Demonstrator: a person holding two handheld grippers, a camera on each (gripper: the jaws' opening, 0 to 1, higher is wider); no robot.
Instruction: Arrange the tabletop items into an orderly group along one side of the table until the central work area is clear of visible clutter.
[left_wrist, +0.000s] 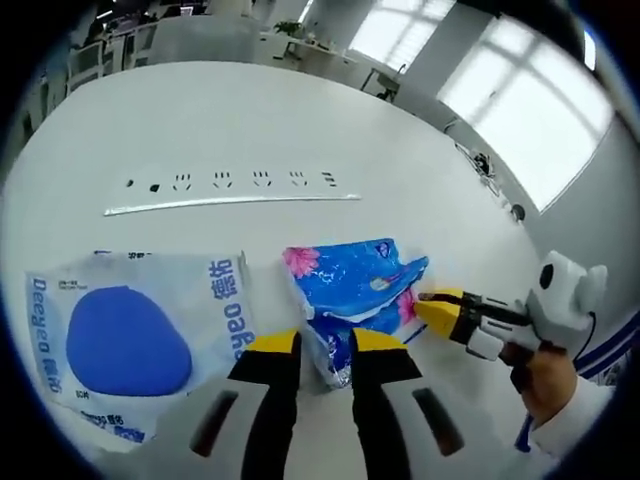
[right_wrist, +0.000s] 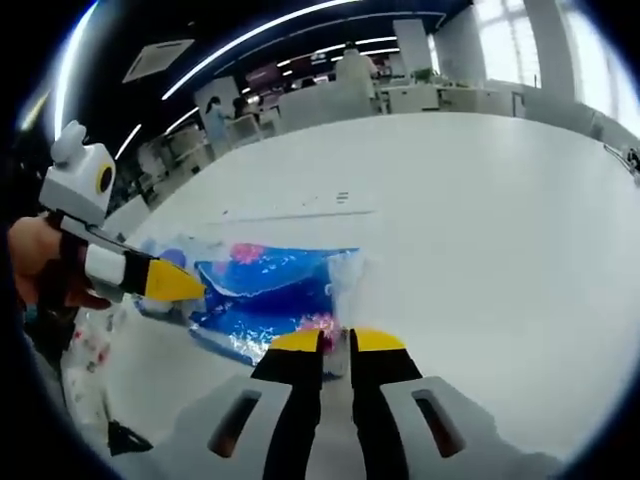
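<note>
Both grippers, left and right, clamped opposite ends of the glossy blue floral plastic packet on the white table.

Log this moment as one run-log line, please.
left tongs: shut on blue floral packet | right tongs: shut on same packet | white-and-blue bag: beside packet | white table

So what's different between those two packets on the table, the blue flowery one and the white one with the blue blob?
The flowery packet is bright blue with pink flowers; the white packet is pale with a large blue oval and blue lettering. The flowery packet looks smaller and crumpled, while the white packet looks larger and lies flat. Both grippers, left and right, are at the flowery packet; the white packet lies untouched. Both are soft packets side by side on the white table.
</note>
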